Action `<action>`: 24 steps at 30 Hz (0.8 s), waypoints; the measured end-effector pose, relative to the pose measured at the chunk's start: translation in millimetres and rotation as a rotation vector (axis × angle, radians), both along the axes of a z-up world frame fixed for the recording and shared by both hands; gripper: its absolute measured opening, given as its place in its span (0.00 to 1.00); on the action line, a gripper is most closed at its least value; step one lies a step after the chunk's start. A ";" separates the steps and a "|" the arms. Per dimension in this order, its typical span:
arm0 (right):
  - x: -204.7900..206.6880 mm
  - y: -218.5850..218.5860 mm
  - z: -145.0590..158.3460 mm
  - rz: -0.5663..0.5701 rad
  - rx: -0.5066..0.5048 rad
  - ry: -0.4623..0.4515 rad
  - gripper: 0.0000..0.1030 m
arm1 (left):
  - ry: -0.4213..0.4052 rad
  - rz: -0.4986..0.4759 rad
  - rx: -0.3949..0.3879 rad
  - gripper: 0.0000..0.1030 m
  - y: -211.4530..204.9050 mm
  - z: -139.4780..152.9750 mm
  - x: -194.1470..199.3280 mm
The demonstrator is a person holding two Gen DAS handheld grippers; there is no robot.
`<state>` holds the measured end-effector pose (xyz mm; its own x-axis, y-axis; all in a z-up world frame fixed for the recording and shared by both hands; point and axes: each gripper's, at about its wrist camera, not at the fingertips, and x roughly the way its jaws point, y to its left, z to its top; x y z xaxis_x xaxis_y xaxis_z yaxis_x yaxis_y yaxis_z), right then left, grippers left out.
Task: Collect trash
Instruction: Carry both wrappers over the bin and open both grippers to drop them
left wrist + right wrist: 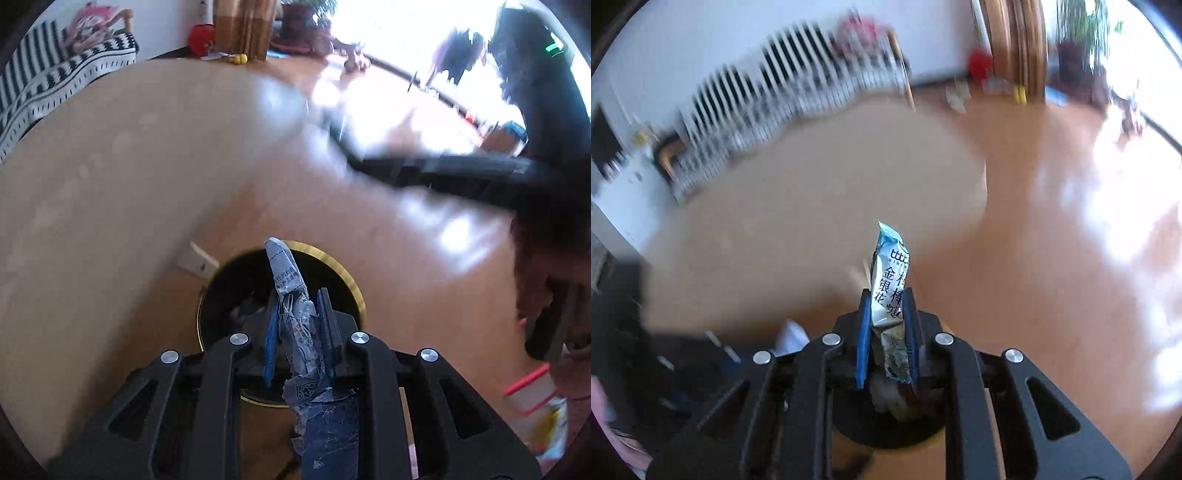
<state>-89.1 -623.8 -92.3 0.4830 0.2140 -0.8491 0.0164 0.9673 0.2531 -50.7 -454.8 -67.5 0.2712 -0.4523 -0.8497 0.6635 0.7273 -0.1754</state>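
Note:
My left gripper (297, 295) is shut on a crumpled blue-and-white wrapper (291, 291) that sticks up between its fingers and hangs down below them. It is held right over the open mouth of a black trash bin with a gold rim (347, 280) on the floor. My right gripper (888, 295) is shut on a long white-and-blue snack packet (890, 280) printed with Chinese characters, its tip pointing forward. A dark round shape (886, 428) lies under the right gripper's base; I cannot tell what it is.
A beige table top (129, 166) curves across the left. A glossy wooden floor (1052, 240) spreads to the right. A black-and-white striped sofa (44, 74) stands far left. A dark blurred object (461, 170) crosses the upper right. A red-edged bag (535, 398) lies at lower right.

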 end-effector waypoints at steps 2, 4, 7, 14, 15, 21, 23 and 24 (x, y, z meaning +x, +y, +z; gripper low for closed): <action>-13.4 -6.9 -37.1 -0.047 0.026 0.055 0.16 | 0.032 -0.022 0.016 0.19 -1.0 -14.6 -4.8; -24.8 -19.8 -62.9 -0.127 0.115 0.086 0.16 | 0.018 -0.032 -0.001 0.19 0.1 -11.2 -1.9; -31.2 -31.4 -75.3 -0.180 0.174 0.105 0.16 | 0.057 -0.021 -0.001 0.19 8.8 -19.2 6.4; -17.0 -30.5 -66.1 -0.188 0.150 0.113 0.16 | 0.091 -0.017 -0.023 0.19 11.1 -22.4 15.5; -14.7 -30.2 -65.2 -0.192 0.160 0.114 0.16 | 0.092 -0.021 -0.021 0.19 11.9 -23.7 16.2; -10.4 -47.1 -61.2 -0.269 0.231 0.136 0.95 | 0.084 -0.004 0.032 0.84 3.5 -37.3 8.6; -12.5 -58.2 -56.4 -0.293 0.255 0.127 0.94 | 0.063 0.014 -0.008 0.93 7.6 -33.4 7.1; -13.0 -62.8 -54.8 -0.300 0.276 0.122 0.94 | 0.075 0.004 -0.028 0.93 7.1 -31.2 6.3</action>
